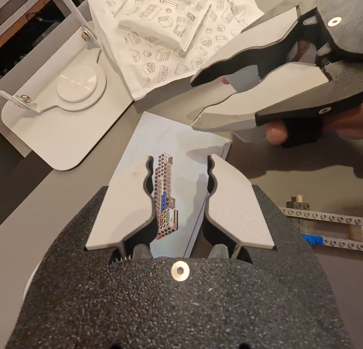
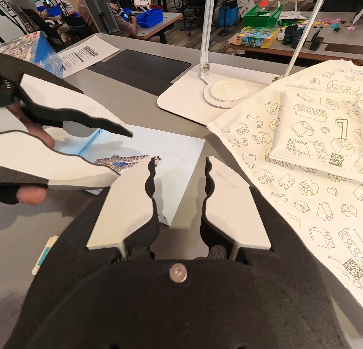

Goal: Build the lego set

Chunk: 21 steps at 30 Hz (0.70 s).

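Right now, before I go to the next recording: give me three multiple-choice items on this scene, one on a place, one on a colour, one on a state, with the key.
1. What lies under the left gripper?
A. instruction booklet
B. lamp base
C. paper bags

2. What colour is the lamp base?
A. blue
B. white
C. green

3. How does the right gripper stand?
A. shut on a brick
B. shut on a bag
C. open, holding nothing

Key: 1 A, the open instruction booklet shows between its fingers. 2 B, the base is plain white. 3 C, only booklet page and grey table show between its spread fingers.
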Each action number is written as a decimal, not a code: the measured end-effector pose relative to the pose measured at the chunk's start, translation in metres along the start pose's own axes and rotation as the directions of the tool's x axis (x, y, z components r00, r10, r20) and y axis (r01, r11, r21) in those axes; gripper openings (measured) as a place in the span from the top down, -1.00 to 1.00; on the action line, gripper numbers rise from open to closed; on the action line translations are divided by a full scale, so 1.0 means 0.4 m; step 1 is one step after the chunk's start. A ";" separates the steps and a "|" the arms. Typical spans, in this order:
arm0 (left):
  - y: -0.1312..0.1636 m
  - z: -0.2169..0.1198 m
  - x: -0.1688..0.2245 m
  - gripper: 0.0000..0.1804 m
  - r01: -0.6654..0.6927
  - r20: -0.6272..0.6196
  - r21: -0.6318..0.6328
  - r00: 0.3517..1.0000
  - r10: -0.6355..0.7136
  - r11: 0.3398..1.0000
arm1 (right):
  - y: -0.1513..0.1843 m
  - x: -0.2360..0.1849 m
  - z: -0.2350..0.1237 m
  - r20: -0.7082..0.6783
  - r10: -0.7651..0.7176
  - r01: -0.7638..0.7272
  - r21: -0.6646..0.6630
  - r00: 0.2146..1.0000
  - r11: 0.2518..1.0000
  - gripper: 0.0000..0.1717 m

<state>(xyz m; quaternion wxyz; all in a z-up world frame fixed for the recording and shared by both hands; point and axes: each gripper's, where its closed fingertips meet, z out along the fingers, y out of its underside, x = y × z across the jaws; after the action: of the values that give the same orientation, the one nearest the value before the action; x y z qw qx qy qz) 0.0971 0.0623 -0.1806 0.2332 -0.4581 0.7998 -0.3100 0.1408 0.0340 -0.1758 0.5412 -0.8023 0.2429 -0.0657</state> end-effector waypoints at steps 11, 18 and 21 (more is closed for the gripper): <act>0.038 0.006 0.025 0.41 -0.098 -0.029 -0.100 0.995 0.095 0.990 | 0.002 0.012 0.003 -0.012 0.030 -0.030 -0.006 0.999 1.000 0.45; -0.004 -0.063 -0.058 0.41 0.012 0.082 0.014 0.997 -0.014 1.000 | 0.001 0.016 0.000 -0.008 0.045 -0.045 0.002 0.999 0.999 0.45; -0.043 -0.128 -0.114 0.42 0.136 0.101 0.170 0.983 -0.155 0.976 | 0.001 0.018 0.000 -0.008 0.052 -0.052 0.003 0.999 0.999 0.46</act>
<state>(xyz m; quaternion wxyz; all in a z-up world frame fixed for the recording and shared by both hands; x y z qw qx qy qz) 0.0950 0.1102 -0.1287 0.2916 -0.5119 0.7215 -0.3638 0.1471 0.0306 -0.1774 0.5428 -0.7947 0.2659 -0.0553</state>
